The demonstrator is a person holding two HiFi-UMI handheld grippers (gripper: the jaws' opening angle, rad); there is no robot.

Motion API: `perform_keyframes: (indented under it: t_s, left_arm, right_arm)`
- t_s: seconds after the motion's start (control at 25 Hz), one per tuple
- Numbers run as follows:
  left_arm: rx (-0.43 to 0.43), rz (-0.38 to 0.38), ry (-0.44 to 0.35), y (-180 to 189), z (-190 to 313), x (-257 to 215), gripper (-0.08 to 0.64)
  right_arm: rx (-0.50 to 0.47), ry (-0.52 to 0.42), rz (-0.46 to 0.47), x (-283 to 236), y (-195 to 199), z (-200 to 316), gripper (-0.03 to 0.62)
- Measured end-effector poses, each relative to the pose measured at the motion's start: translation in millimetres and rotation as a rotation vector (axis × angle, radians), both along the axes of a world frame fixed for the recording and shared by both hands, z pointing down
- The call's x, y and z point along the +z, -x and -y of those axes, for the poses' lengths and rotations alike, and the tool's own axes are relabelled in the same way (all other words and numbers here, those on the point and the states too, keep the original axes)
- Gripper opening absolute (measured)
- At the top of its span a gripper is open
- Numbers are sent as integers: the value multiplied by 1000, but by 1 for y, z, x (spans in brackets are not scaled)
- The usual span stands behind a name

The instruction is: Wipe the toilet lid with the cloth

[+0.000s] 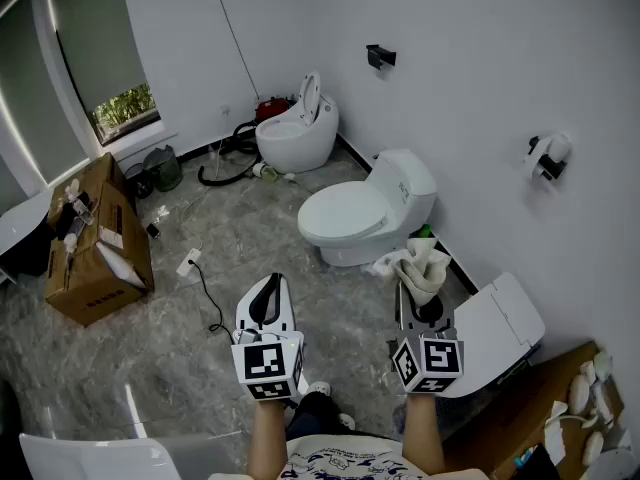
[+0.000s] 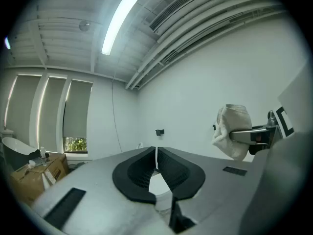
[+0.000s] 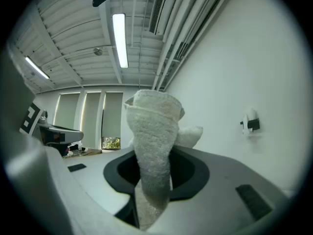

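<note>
The right gripper [image 1: 417, 303] is clamped on a white towelling cloth [image 1: 421, 267], held near the toilet's closed lid [image 1: 345, 215]. The left gripper [image 1: 268, 298] is closed and empty. The cloth looks soft, light and floppy, so gripping a bunched fold seems surest.

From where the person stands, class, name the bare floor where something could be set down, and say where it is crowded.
Bare floor lies between the cardboard box and the closed toilet. A cable crosses its near edge. It is crowded around the hoses beside the far toilet.
</note>
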State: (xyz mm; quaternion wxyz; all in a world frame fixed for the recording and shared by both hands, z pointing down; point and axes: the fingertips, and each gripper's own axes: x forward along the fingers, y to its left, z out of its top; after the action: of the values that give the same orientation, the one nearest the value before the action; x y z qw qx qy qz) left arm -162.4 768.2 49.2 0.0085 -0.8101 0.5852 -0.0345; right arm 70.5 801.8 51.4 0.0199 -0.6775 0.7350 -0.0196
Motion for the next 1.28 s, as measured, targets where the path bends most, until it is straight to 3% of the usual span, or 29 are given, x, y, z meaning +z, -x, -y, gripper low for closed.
perform_keyframes:
  t_s: [0.64, 1.28]
  left_arm:
    - [-13, -2, 26, 10, 30, 3, 15]
    - [54, -7, -4, 35, 166, 5, 15]
  right_arm:
    - [-13, 19, -2, 8, 11, 31, 115]
    - [80, 10, 10, 8, 17, 144, 115]
